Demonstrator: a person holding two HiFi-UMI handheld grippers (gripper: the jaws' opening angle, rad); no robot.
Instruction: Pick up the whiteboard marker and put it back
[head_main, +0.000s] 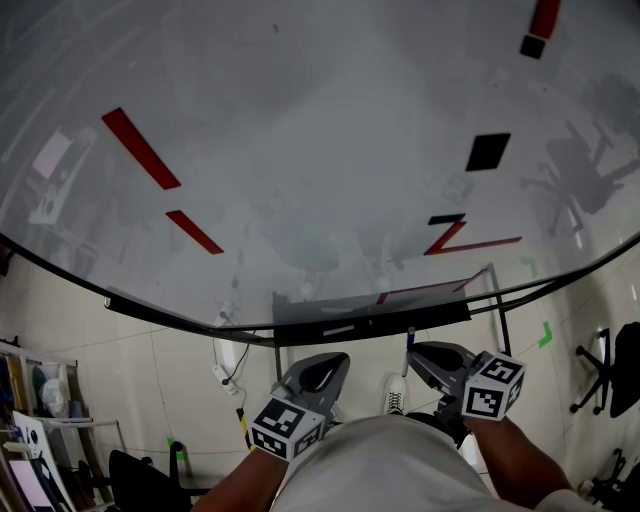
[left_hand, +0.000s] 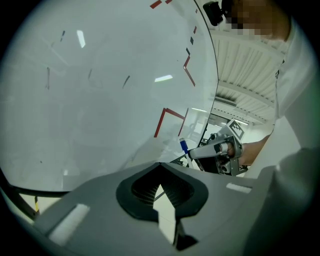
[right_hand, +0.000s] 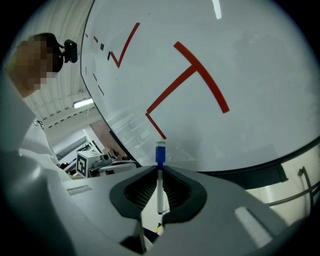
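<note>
Right gripper (right_hand: 159, 169) pinches the marker (right_hand: 160, 153), blue cap up, just short of the whiteboard (head_main: 300, 150) at its lower edge. Left gripper (left_hand: 160, 164) pressed together, empty. Board carries red Z-like mark (head_main: 452, 238), black square (head_main: 488, 151).

Whiteboard (head_main: 300, 120) ahead of both sets of jaws, dark tray ledge (head_main: 372, 322) along its foot just past the tips of left gripper (head_main: 318, 372) and right gripper (head_main: 432, 358), red strips (head_main: 140, 148) far beyond the left jaws, red angled mark (head_main: 455, 240) and black square (head_main: 488, 151) beyond the right jaws.

R tongs (right_hand: 159, 172) tight on marker (right_hand: 159, 192) — blue cap (right_hand: 160, 152) up, by whiteboard (right_hand: 225, 60)
</note>
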